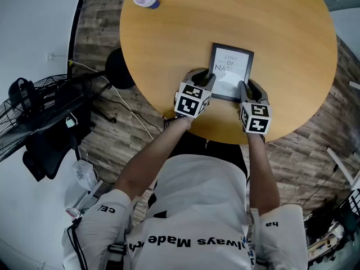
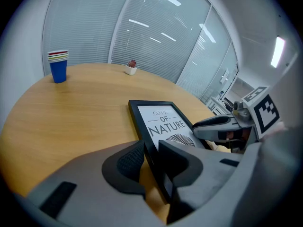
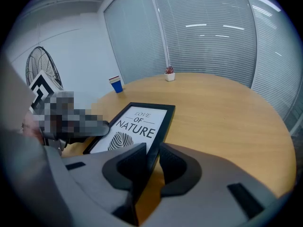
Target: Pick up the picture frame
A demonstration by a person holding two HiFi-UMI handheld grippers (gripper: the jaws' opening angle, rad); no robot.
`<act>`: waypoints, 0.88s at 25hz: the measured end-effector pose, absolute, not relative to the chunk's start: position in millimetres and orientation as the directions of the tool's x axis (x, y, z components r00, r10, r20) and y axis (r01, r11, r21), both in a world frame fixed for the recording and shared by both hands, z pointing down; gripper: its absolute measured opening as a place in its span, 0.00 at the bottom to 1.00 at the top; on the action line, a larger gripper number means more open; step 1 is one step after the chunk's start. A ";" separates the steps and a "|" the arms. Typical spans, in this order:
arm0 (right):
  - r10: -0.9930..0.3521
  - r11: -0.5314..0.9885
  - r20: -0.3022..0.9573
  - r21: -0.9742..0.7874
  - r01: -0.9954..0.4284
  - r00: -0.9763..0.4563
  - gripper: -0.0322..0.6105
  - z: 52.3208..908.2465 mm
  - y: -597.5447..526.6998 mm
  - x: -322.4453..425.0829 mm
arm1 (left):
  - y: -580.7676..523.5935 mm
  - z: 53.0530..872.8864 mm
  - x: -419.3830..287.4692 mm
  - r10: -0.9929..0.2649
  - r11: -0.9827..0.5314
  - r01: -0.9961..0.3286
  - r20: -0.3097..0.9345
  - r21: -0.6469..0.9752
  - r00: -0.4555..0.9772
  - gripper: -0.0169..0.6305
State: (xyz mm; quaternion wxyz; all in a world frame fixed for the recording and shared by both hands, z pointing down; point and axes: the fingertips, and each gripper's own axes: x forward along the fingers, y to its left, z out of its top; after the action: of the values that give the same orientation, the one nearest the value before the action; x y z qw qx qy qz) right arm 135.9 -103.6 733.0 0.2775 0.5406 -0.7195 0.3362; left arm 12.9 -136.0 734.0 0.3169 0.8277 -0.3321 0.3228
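Closest in, my left gripper [image 2: 150,150] had its two jaws pinched on the left rail of the picture frame [image 2: 161,119], down by the near corner, with the black edge wedged between the pads. Over on the other side, my right gripper [image 3: 152,157] matched it, jaws clamped on the right rail near that same end. From above, both grippers sat side by side at the frame's near end, marker cubes [image 1: 192,99] toward me. And the frame itself? It lay face up on the round wooden table [image 1: 169,38], close to the edge nearest me, its print reading "LOVE OF NATURE" over a lined, leaf-like drawing. Whether its near end was off the wood, I couldn't tell. Well apart, toward the far side, stood a stack of paper cups [image 2: 58,66], blue at the bottom, and a small potted plant [image 2: 131,67]. Down on the floor to my left stood a fan [image 1: 28,111].
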 end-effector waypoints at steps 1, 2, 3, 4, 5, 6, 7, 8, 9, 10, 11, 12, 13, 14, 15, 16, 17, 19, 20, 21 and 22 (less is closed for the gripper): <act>-0.592 0.189 0.762 -0.185 -0.964 -0.262 0.21 732.5 -104.3 135.6 | -136.3 733.8 12.6 -0.346 -0.576 -0.756 0.745 0.311 0.571 0.19; -0.593 0.190 0.761 -0.186 -0.964 -0.264 0.21 731.8 -105.2 135.4 | -136.8 733.7 12.3 -0.346 -0.575 -0.756 0.745 0.312 0.570 0.19; -0.594 0.192 0.760 -0.187 -0.963 -0.266 0.21 730.8 -106.2 135.1 | -137.3 733.3 12.0 -0.347 -0.576 -0.756 0.745 0.311 0.570 0.19; -0.594 0.193 0.758 -0.188 -0.963 -0.267 0.21 729.6 -107.1 134.7 | -138.0 732.5 11.6 -0.348 -0.576 -0.756 0.745 0.309 0.569 0.19; -0.595 0.195 0.757 -0.188 -0.963 -0.269 0.21 728.2 -107.8 134.1 | -138.6 731.2 10.9 -0.349 -0.577 -0.757 0.745 0.308 0.569 0.19; -0.597 0.196 0.756 -0.189 -0.962 -0.270 0.21 726.6 -108.2 133.5 | -139.1 729.6 10.2 -0.351 -0.578 -0.757 0.744 0.306 0.568 0.19; -0.598 0.196 0.755 -0.189 -0.962 -0.270 0.21 725.0 -108.4 133.0 | -139.6 728.0 9.8 -0.353 -0.578 -0.757 0.743 0.304 0.568 0.19; -0.600 0.195 0.754 -0.189 -0.962 -0.269 0.21 723.4 -108.6 132.8 | -140.1 726.3 9.7 -0.355 -0.579 -0.757 0.743 0.302 0.568 0.19; -0.601 0.193 0.753 -0.188 -0.963 -0.268 0.21 721.9 -108.7 133.1 | -140.7 724.7 10.1 -0.357 -0.580 -0.757 0.742 0.301 0.568 0.19; -0.603 0.192 0.752 -0.187 -0.963 -0.266 0.21 720.4 -108.9 133.7 | -141.2 723.1 10.7 -0.358 -0.581 -0.757 0.741 0.301 0.569 0.19; -0.606 0.191 0.751 -0.185 -0.964 -0.264 0.21 718.8 -109.1 134.3 | -141.5 721.4 11.4 -0.359 -0.582 -0.756 0.739 0.300 0.570 0.19; -0.608 0.190 0.749 -0.184 -0.964 -0.263 0.21 717.0 -109.2 134.9 | -141.8 719.6 12.1 -0.361 -0.583 -0.756 0.738 0.299 0.570 0.19; -0.611 0.189 0.747 -0.183 -0.965 -0.262 0.21 715.2 -109.4 135.5 | -142.2 717.6 12.7 -0.363 -0.584 -0.755 0.736 0.298 0.571 0.19; -0.614 0.189 0.745 -0.182 -0.965 -0.261 0.21 713.3 -109.7 136.1 | -142.6 715.3 13.3 -0.365 -0.585 -0.755 0.735 0.297 0.572 0.19; -0.617 0.189 0.743 -0.181 -0.965 -0.260 0.21 711.2 -110.2 136.8 | -143.4 712.9 14.0 -0.367 -0.586 -0.754 0.733 0.296 0.573 0.19; -0.619 0.189 0.741 -0.179 -0.965 -0.259 0.21 709.0 -110.9 137.5 | -144.2 710.3 14.7 -0.370 -0.587 -0.754 0.730 0.296 0.574 0.19; -0.622 0.189 0.739 -0.178 -0.966 -0.258 0.21 706.5 -111.4 138.0 | -144.9 707.5 15.1 -0.373 -0.588 -0.753 0.727 0.295 0.576 0.19; -0.629 0.189 0.734 -0.173 -0.967 -0.255 0.21 701.0 -109.6 137.1 | -143.4 701.2 14.3 -0.381 -0.591 -0.752 0.720 0.294 0.580 0.19; -0.633 0.189 0.732 -0.170 -0.967 -0.252 0.21 697.8 -106.9 135.5 | -140.9 697.5 12.6 -0.384 -0.592 -0.751 0.716 0.294 0.583 0.19; -0.636 0.189 0.730 -0.167 -0.968 -0.250 0.21 694.5 -103.7 133.4 | -137.7 693.6 10.5 -0.387 -0.593 -0.750 0.713 0.294 0.585 0.19; -0.640 0.189 0.727 -0.165 -0.968 -0.249 0.21 691.1 -101.0 131.5 | -135.1 689.9 8.6 -0.390 -0.594 -0.749 0.709 0.293 0.587 0.19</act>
State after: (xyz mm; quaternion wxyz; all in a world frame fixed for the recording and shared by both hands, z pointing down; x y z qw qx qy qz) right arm 131.5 -101.0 691.1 0.2614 0.5541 -0.7254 0.3136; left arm 8.6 -135.1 689.9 0.2966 0.8400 -0.3388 0.3026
